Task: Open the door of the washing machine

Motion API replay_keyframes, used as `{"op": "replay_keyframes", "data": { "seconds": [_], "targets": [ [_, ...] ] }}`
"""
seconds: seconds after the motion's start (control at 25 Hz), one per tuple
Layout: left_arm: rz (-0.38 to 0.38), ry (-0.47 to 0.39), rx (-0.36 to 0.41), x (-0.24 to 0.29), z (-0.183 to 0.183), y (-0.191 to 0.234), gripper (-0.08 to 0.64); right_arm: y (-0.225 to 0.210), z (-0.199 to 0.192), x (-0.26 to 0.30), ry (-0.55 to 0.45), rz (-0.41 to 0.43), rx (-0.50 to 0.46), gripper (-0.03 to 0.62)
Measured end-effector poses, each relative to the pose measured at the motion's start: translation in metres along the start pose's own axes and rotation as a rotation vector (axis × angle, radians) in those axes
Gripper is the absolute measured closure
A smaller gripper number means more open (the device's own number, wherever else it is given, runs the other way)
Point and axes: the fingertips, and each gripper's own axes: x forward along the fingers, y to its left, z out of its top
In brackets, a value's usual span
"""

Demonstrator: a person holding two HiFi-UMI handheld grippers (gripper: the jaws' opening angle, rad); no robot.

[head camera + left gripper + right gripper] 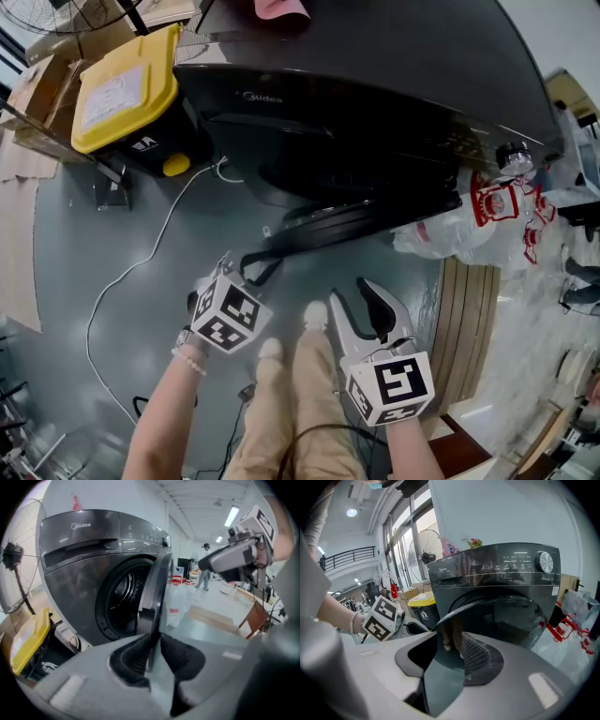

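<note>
A dark grey front-loading washing machine (356, 103) fills the top of the head view. Its round door (366, 220) stands partly open and is seen edge-on. In the left gripper view the door's rim (157, 588) runs straight between the pads of my left gripper (153, 644), which are shut on it, with the drum opening (124, 592) behind. My left gripper (248, 265) sits at the door's free end. My right gripper (350, 292) hangs open a little short of the door, holding nothing. Its own view shows the door glass (506, 616) beyond its open jaws (450, 653).
A black bin with a yellow lid (127, 89) stands left of the machine, and a white cable (150, 253) trails over the grey floor. Plastic bags with red print (469, 220) and a wooden board (469, 319) lie to the right. The person's legs (291, 394) are below the grippers.
</note>
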Motion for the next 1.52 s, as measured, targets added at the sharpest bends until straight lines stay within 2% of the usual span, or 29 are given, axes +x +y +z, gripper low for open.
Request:
{"op": "replay_keyframes", "data": {
  "seconds": [0.2,0.68,1.04,1.2,1.32,1.52],
  "targets": [
    [-0.032,-0.002,0.000,-0.004,-0.004,-0.021,0.497,0.007,-0.005,0.001,0.006,-0.026,0.001,0.427],
    [-0.127,-0.048,0.003,-0.015,-0.001,-0.061,0.511,0.003,-0.013,0.002,-0.001,-0.126,0.181,0.382],
    [-0.185,-0.054,0.043,-0.022,-0.001,-0.077,0.525,0.003,-0.014,0.015,-0.023,-0.193,0.324,0.374],
    [-0.178,-0.064,0.035,-0.030,-0.004,-0.077,0.528,0.000,-0.022,0.018,0.001,-0.253,0.327,0.376],
    [-0.163,-0.077,0.019,-0.039,-0.006,-0.072,0.529,-0.002,-0.028,0.017,-0.010,-0.265,0.366,0.374],
    [-0.121,-0.087,-0.002,-0.057,-0.012,-0.060,0.539,-0.001,-0.033,0.010,-0.019,-0.277,0.371,0.374]
  ]
}}
